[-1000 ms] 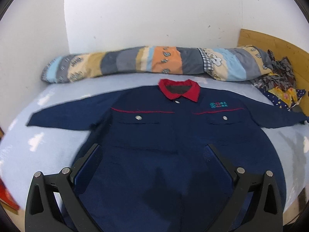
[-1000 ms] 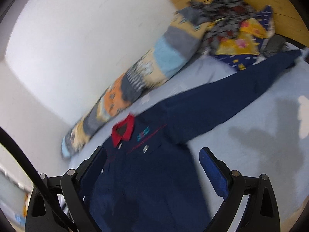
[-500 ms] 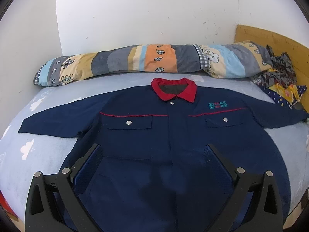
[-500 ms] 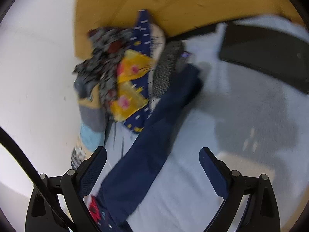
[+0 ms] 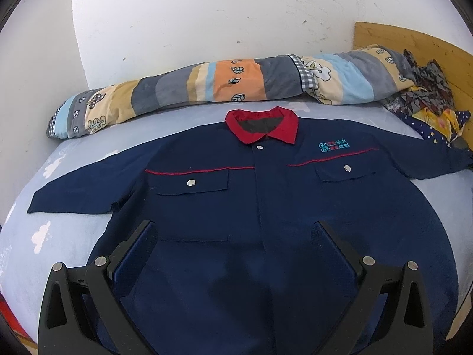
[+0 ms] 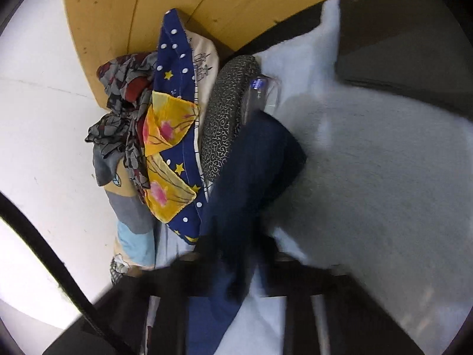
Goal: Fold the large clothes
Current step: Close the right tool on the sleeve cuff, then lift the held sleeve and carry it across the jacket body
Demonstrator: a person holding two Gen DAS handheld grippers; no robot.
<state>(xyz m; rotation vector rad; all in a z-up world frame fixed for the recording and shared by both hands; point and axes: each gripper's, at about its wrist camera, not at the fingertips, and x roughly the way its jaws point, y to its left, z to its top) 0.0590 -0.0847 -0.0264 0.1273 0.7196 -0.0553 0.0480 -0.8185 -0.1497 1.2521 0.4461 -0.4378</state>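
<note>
Left wrist: over bed's foot edge, faces wall, whole jacket (image 5: 266, 207) in frame. Right wrist: close over sleeve (image 6: 251, 177), faces headboard (image 6: 207, 6). Shared: sleeve, headboard pile (image 6: 165, 136).

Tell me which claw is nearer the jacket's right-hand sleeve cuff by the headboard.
Right. The right claw sits at that sleeve, fingers blurred around the fabric, so its state is unclear. The left claw hangs open over the jacket hem, well away from the sleeve.
</note>
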